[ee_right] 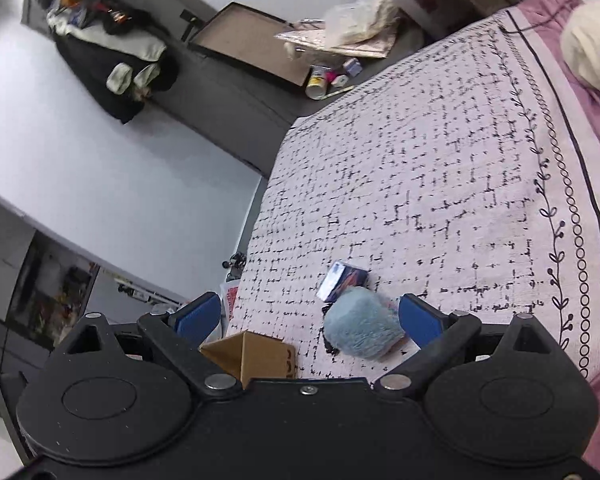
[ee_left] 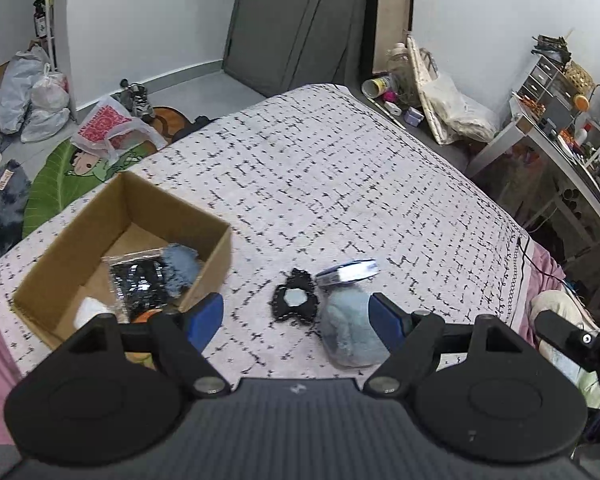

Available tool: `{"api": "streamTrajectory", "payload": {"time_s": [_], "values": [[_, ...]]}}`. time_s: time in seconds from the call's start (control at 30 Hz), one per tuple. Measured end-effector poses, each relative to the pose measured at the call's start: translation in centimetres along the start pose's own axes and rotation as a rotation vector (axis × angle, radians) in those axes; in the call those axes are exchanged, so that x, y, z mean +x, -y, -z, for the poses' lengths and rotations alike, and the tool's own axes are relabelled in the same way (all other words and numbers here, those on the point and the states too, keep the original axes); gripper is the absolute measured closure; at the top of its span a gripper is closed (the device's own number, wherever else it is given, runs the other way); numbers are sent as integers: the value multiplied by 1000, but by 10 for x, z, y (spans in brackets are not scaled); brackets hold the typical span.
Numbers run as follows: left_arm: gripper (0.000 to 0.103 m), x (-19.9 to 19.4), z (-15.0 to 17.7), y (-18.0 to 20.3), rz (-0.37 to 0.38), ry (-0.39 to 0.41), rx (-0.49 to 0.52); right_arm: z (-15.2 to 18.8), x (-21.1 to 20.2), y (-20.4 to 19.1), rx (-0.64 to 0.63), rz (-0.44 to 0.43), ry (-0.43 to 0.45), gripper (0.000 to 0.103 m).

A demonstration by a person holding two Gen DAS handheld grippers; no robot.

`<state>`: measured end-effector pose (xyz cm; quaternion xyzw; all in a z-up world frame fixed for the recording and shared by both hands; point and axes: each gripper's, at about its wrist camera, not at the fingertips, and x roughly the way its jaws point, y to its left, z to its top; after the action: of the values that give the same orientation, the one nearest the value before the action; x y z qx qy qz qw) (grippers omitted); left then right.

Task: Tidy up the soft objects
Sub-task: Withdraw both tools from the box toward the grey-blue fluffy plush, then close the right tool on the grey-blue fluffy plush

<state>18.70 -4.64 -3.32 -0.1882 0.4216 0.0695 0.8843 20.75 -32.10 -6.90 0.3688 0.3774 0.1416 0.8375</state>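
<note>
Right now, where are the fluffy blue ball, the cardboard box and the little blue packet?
Fluffy light-blue plush ball [ee_right: 362, 330]: right wrist view, fuzzy middle.
Open brown cardboard box [ee_left: 216, 256]: left wrist view, right wall.
Small blue packet [ee_left: 348, 273]: left wrist view, side face.

a lived-in bedroom in someone's home: a bed [ee_left: 340, 168] under a patterned cover fills the middle, shoes [ee_left: 138, 98] and plastic bags [ee_left: 32, 96] lie on the floor by the wall, a cluttered desk [ee_left: 560, 140] stands beside the bed's edge, dark clothes [ee_right: 112, 64] hang on a wall.
</note>
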Motion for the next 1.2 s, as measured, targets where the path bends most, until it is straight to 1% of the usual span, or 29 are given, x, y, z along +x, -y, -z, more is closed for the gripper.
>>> {"api": "streamTrajectory", "payload": {"time_s": [0.23,0.43,0.73,0.9,0.97,1.07,1.2], "values": [[25,24,-1,8,4,-15,-7,-1,13,16,46,20,-16,8],[25,51,2,6,-4,-26,-44,0,26,22,61,26,-43,13],[32,93,4,0,-20,-67,-92,2,54,29,62,55,-90,18],[34,112,5,-7,5,-81,-115,1,67,31,76,65,-98,18],[39,121,6,-11,-1,-86,-140,0,72,31,79,67,-100,19],[44,133,7,-15,-5,-95,-152,0,82,33,86,74,-109,23],[46,146,12,-20,2,-94,-147,3,96,34,83,85,-128,25]]}}
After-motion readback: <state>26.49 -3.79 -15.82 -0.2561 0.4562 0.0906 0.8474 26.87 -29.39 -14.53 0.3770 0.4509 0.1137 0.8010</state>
